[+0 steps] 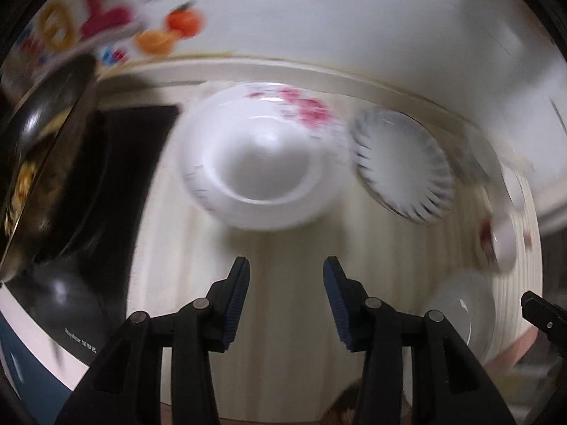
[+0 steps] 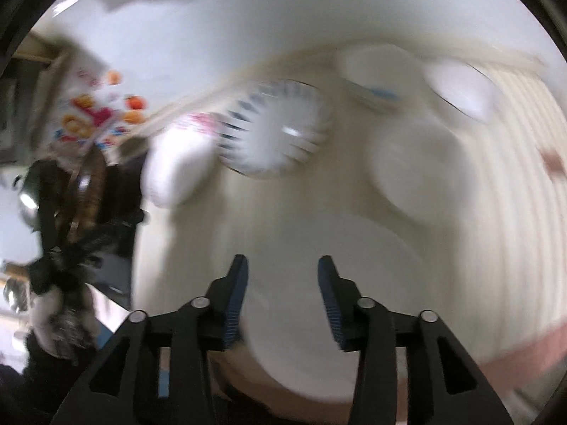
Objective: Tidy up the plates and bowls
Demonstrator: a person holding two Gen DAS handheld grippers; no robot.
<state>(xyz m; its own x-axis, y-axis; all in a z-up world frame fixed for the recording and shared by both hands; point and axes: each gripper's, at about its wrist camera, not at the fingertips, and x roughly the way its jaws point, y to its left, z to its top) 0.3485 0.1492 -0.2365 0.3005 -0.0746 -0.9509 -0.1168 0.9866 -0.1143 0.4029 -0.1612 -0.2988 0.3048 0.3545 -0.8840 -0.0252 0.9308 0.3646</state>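
Both views are blurred. My left gripper (image 1: 286, 265) stands open over bare cream striped tablecloth (image 1: 283, 241), nothing between its fingers. Beyond it sit a white bowl with red flowers (image 1: 262, 173) and a blue-rayed plate (image 1: 400, 163). A clear glass bowl (image 1: 457, 315) lies to its right. My right gripper (image 2: 285, 265) is open above a large white plate (image 2: 319, 233) that lies under it; its pads do not press on anything. Farther off are the rayed plate (image 2: 273, 131), the floral bowl (image 2: 177, 166) and more white dishes (image 2: 418, 170).
A black appliance (image 1: 71, 304) and dark clutter stand at the table's left edge. A colourful sticker (image 1: 106, 24) hangs on the white wall behind. A small red-patterned bowl (image 1: 503, 241) sits at the right. The table's pinkish front edge (image 2: 524, 350) runs at lower right.
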